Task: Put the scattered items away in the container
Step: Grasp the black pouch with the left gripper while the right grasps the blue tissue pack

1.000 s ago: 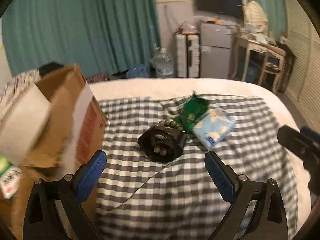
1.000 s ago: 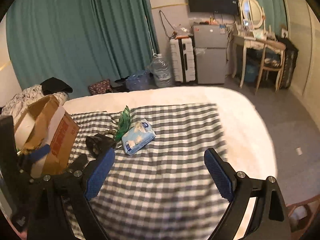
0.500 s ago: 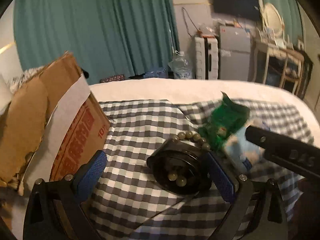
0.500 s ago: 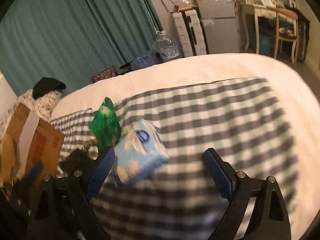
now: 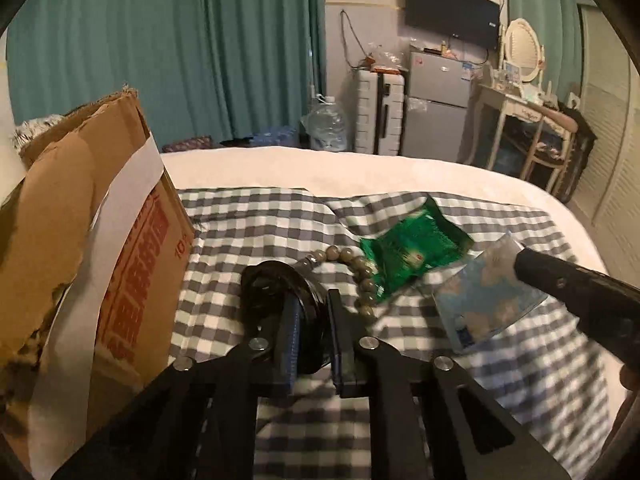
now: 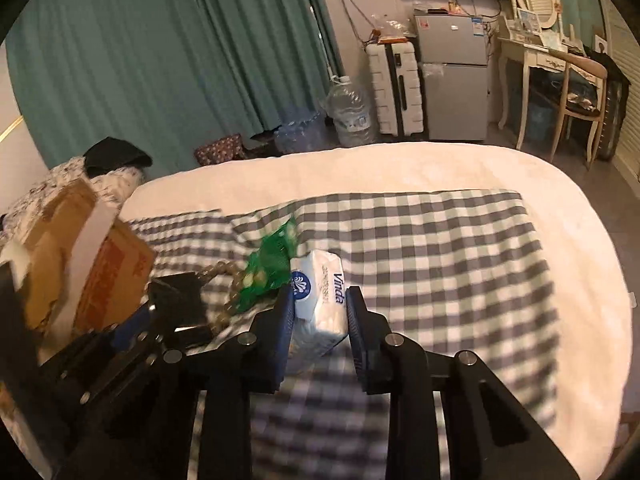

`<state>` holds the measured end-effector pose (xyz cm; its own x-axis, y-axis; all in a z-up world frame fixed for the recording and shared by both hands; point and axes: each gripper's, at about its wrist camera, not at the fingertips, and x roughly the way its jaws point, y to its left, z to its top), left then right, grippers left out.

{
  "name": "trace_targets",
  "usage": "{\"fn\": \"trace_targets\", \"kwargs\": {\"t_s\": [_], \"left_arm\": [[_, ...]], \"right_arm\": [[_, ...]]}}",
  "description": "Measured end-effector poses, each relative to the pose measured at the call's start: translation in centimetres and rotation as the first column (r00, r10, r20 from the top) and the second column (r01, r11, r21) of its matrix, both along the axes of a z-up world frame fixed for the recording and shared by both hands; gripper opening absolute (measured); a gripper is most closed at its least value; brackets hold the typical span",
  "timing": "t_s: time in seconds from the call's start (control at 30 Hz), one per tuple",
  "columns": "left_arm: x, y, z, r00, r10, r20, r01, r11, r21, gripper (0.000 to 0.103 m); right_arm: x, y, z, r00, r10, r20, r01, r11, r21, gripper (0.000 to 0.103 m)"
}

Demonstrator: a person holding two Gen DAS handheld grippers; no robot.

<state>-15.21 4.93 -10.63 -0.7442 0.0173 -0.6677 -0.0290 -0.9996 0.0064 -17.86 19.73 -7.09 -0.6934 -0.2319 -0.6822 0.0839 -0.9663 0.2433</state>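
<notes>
Checkered cloth (image 6: 440,240), clamped tissue pack (image 6: 324,300)

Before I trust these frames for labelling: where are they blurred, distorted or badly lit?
Left wrist view: dim warm light, fisheye bends the bed edge; the tissue pack and the checked cloth near the bottom edge are smeared, the cardboard box edge soft. Right wrist view: the tissue pack's print reads sharply, but the cloth under the fingers blurs.
</notes>
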Motion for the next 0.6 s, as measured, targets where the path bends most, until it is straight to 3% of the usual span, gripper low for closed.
{"fn": "trace_targets", "kwargs": {"t_s": [0.1,0.43,0.47,0.5,0.57,0.6], "left_arm": [[1.2,-0.5,0.4,1.0,-0.001,0.01,0.001,1.0,0.022,0.008],[5.0,-1.9,1.6,0.999,-0.012,0.048,0.008,0.997,0.071,0.008],[5.0,-1.8,1.5,0.999,-0.014,0.044,0.012,0.998,0.06,0.01],[5.1,-1.6,1.4,0.999,-0.012,0.039,0.011,0.999,0.044,0.013],[5.1,-1.3,0.9,0.999,-0.015,0.042,0.014,1.0,0.014,0.033],[5.0,-1.3,0.5,0.999,-0.013,0.049,0.013,1.0,0.005,0.042]], "right_arm": [[1.9,0.6,1.2,1.0,-0.001,-0.01,0.001,1.0,0.0,0.016],[6.4,1.4,3.1,1.0,-0.009,-0.007,0.01,0.999,0.045,0.019],[6.4,1.4,2.9,1.0,-0.011,0.006,0.01,0.999,0.048,0.042],[6.4,1.5,2.8,1.0,-0.019,0.015,0.019,0.998,0.052,0.074],[6.6,1.6,2.9,0.998,-0.057,-0.014,0.057,0.997,0.058,0.092],[6.8,1.8,2.9,0.997,-0.066,-0.034,0.068,0.996,0.057,0.092]]}}
